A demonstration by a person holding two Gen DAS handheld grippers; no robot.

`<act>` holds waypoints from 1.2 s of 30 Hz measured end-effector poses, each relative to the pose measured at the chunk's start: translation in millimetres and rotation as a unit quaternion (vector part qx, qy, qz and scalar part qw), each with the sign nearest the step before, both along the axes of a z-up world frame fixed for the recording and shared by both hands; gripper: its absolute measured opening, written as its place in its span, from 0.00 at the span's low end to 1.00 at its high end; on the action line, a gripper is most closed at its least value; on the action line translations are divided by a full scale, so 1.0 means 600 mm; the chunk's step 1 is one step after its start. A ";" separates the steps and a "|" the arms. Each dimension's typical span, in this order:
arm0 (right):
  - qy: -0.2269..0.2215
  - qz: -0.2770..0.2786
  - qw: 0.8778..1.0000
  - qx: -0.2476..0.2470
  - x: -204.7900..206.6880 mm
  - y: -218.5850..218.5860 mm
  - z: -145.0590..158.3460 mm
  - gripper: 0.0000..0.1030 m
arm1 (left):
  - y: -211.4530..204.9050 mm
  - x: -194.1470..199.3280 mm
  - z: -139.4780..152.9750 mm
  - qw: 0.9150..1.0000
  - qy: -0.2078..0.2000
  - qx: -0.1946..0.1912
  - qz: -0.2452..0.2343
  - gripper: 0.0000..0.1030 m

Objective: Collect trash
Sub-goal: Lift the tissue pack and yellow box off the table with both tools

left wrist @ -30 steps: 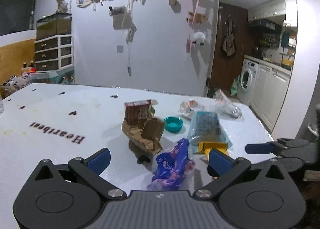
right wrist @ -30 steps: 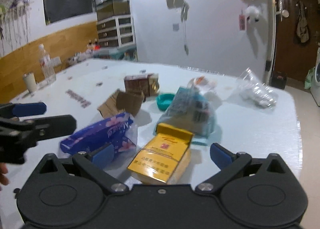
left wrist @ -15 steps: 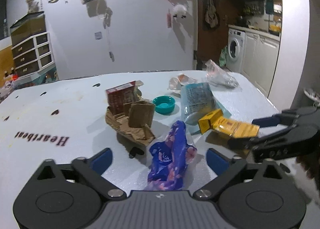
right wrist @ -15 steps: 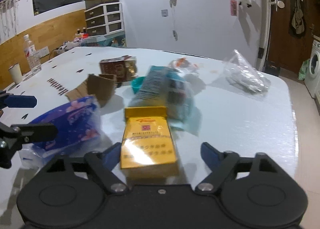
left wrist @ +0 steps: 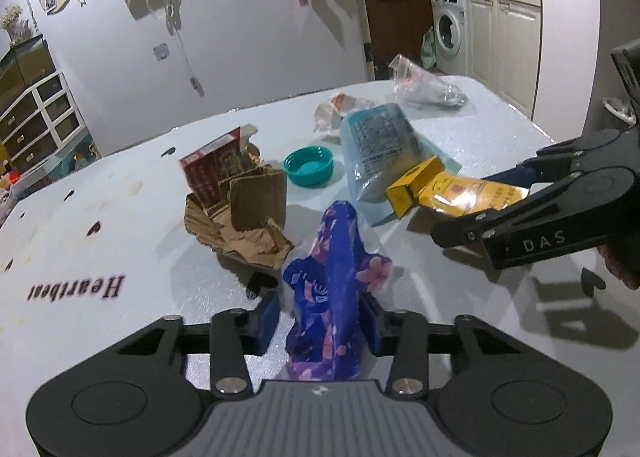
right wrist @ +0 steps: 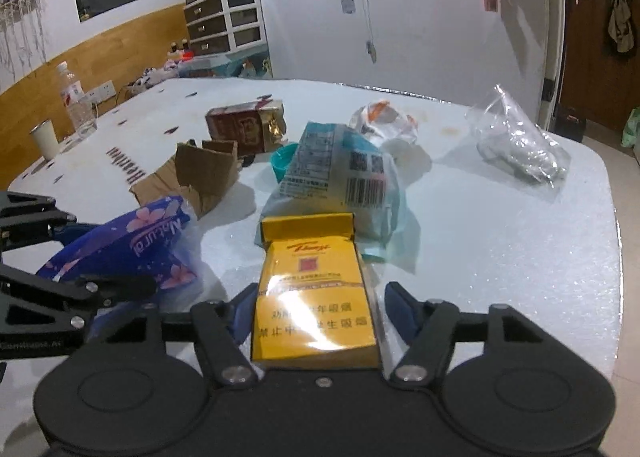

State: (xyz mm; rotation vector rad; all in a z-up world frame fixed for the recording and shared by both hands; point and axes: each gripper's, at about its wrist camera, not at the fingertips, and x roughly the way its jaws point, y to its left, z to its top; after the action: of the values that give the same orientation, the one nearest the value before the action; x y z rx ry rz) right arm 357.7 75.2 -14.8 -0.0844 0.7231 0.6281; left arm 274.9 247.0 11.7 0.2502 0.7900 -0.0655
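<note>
A white wall [left wrist: 248, 37] hung with photos and ornaments stands beyond the table. Far left, a white drawer unit [right wrist: 226, 21] meets wood panelling [right wrist: 100, 57]; far right, a washing machine [left wrist: 450, 33].

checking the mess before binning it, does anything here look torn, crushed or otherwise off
Yes. The cardboard beside the teal cap is ripped and crumpled, with ragged flaps. The red box behind it is torn open at the top. The yellow pack has its lid flipped up. Nothing looks spilled.
</note>
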 end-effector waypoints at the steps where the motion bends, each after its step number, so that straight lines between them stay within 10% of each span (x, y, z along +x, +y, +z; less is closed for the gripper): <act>1: 0.000 0.000 1.000 0.002 0.000 0.001 -0.001 0.67 | 0.002 0.001 0.000 1.000 0.004 -0.001 0.003 0.30; 9: -0.003 0.020 1.000 -0.006 -0.021 -0.003 0.001 0.58 | -0.002 -0.013 -0.004 1.000 -0.007 -0.018 0.016 0.14; 36: -0.077 -0.062 0.994 0.037 -0.171 -0.198 0.109 0.56 | -0.146 -0.123 0.077 0.985 -0.104 -0.112 0.079 0.11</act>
State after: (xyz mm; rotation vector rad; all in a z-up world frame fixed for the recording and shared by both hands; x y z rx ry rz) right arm 255.2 -43.8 50.4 -0.0175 0.5514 0.5223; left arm 201.1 159.5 57.8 -0.0201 0.5867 0.0217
